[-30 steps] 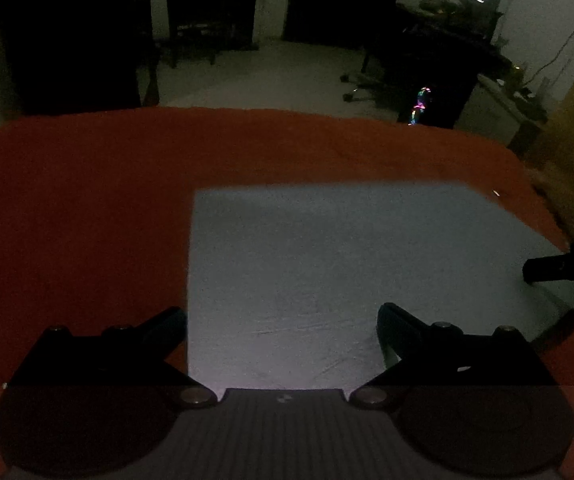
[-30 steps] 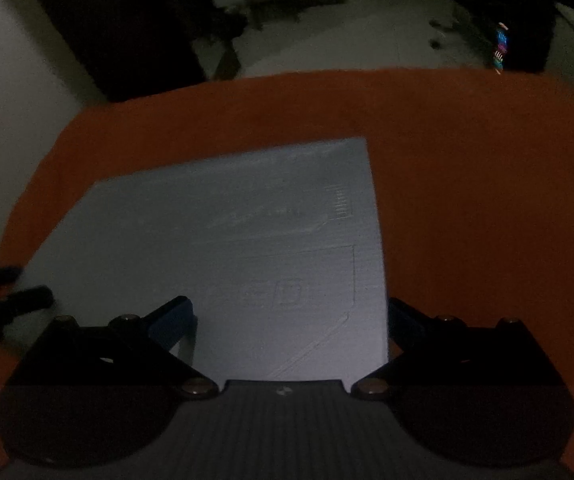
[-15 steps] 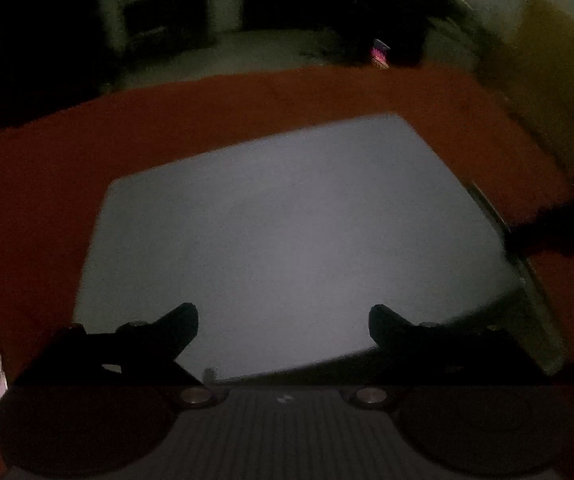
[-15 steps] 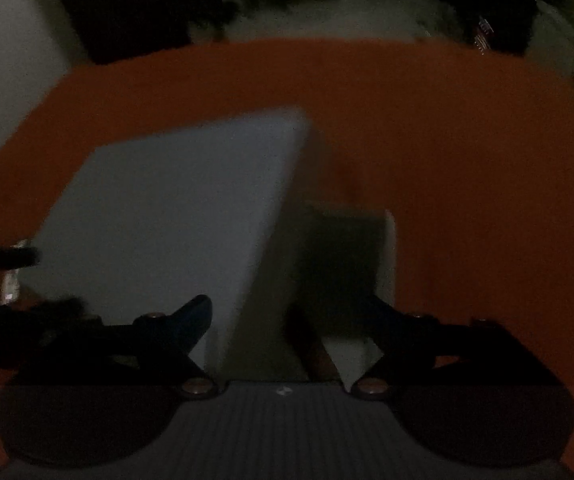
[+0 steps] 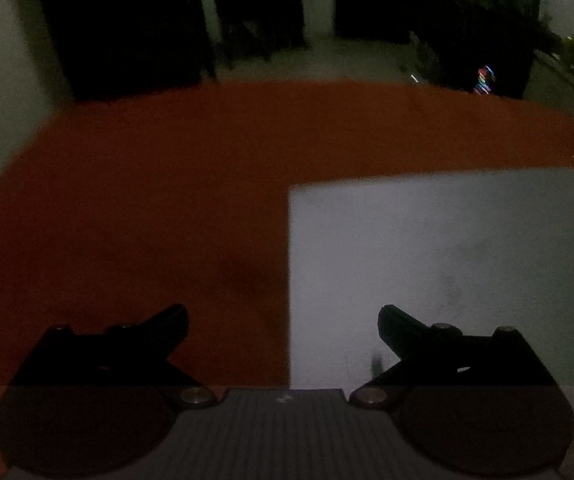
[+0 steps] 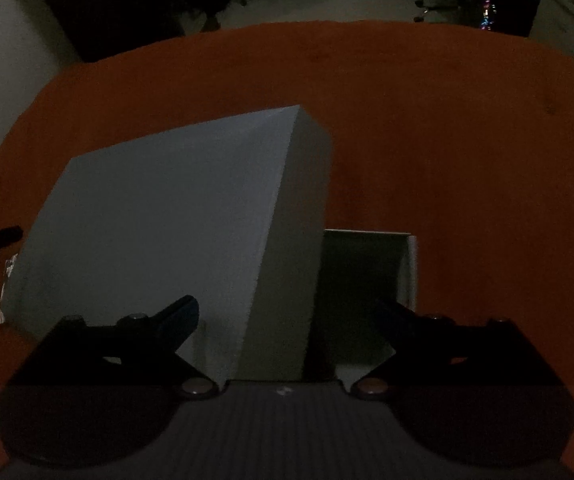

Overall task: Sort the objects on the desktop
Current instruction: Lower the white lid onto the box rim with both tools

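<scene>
Right wrist view: pale grey-white cardboard box lid [image 6: 159,232] sits lifted and tilted over the open box base [image 6: 363,292], whose dark inside and white rim show at the lid's right side, on the red-orange cloth-covered counter [image 6: 467,152]. Right gripper [image 6: 287,316] straddles the lid's right side wall: left finger over the lid top, right finger over the base opening. Fingers are opening, wide apart, pads pressing on nothing. Lid's near right corner lies dead ahead between them, long edge running away and left.

Left wrist view: left gripper [image 5: 283,320] also opening, nothing gripped. Lid's left edge [image 5: 427,272] runs straight away between its fingers; right finger over the lid, left over bare cloth. Left gripper's tips also show at the lid's far left in the right view.

Judgement: both are equally near, one per side edge; a two-handed lift looks likely.
</scene>
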A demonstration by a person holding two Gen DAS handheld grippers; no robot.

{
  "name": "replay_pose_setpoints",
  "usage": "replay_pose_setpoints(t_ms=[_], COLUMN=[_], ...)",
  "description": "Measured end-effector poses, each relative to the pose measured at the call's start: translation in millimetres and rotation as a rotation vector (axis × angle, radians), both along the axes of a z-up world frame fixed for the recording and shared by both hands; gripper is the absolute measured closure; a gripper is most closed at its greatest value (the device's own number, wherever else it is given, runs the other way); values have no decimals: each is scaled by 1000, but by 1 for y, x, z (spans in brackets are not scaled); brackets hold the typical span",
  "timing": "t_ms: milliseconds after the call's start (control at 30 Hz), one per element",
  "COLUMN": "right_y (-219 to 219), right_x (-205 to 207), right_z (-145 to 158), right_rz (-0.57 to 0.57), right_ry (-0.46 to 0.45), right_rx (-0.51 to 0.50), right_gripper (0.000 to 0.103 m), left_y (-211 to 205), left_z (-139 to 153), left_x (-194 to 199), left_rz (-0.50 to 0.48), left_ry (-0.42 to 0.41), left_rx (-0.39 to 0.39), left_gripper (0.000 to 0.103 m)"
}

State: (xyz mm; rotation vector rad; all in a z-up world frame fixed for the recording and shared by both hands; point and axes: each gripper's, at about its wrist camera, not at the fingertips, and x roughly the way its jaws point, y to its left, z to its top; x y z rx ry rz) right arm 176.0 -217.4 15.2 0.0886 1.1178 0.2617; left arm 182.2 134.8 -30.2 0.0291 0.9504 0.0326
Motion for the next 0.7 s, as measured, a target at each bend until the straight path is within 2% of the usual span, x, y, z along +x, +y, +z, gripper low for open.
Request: replay_pose_setpoints(t_ms=[100, 200, 267, 400, 633, 667, 700], right_y=[8, 15, 19, 27, 5, -1, -7], right_x=[-3, -4, -15, -16, -22, -25, -28], right_z=[-4, -15, -18, -26, -29, -27, -24], right_rz=[8, 23, 28, 57, -8, -7, -6], right_ry=[-10, -20, -15, -19, -2, -7, -11], right_rx=[-19, -20, -6, 14, 18, 28, 39], right_gripper=[6, 6, 6, 2, 0, 0, 1], left_y=[7, 6, -3, -33, -71, -77, -87], left_z=[-14, -19, -21, -15, 5, 11, 18], left_x=[2, -3, -7, -17, -30, -32, -36], left_rz=[-17, -54, -97, -151, -180, -193, -249], left_ry=[6, 9, 14, -3, -31, -42, -41], left_rx=[-55, -163, -191, -160, -66, -62, -110], left_gripper=[1, 1, 1, 1, 2, 5, 7])
